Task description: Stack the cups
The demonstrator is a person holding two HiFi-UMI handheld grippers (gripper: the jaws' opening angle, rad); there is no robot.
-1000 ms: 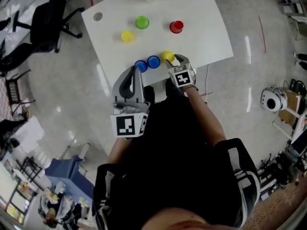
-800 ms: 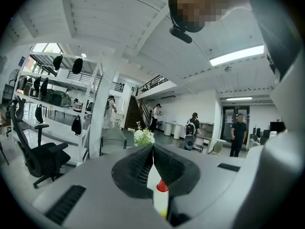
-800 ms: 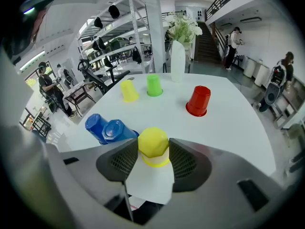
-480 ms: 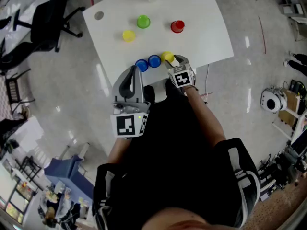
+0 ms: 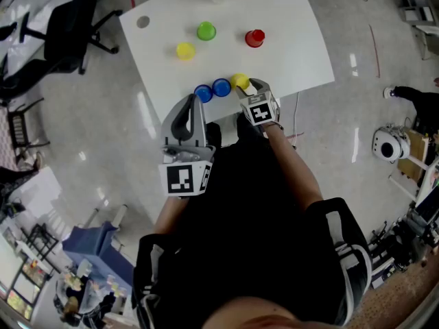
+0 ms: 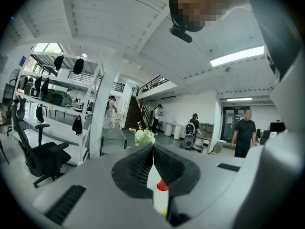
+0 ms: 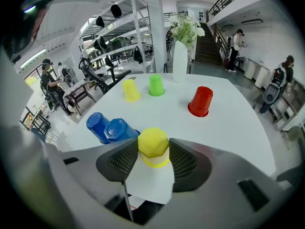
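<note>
**Right hand-held gripper holds at the near yellow cup; nothing lifted yet**

Head view: almost nothing has changed over the last second. Both grippers sit where they were and all six cups keep their places on the desk (image 5: 288, 19). The only newcomer is a person (image 5: 411, 94) at the right edge of the floor. For the task, this reads as a pause at the grasp, with no cup stacked so far. The right hand-held gripper (image 5: 248, 84) is angled down at the near yellow cup (image 5: 239, 81) by the desk's front edge. Two blue cups (image 5: 221, 87) stand just beside it. The far yellow cup (image 5: 185, 50), green cup (image 5: 206, 30) and red cup (image 5: 254, 38) stand well apart further back. The left hand-held gripper (image 5: 194, 101) hangs off the desk's near edge.

Left gripper view: this gripper points out into the room. Its jaws meet at the tips with nothing held. Through the slit below them, only a sliver of desk and a red speck show.

Right gripper view: the near yellow cup stands upside down, rim on the desk and closed base up, so its long axis is upright. The black pads (image 7: 123, 159) appear to press its tapered top from both sides. The other cups are likewise inverted.
</note>
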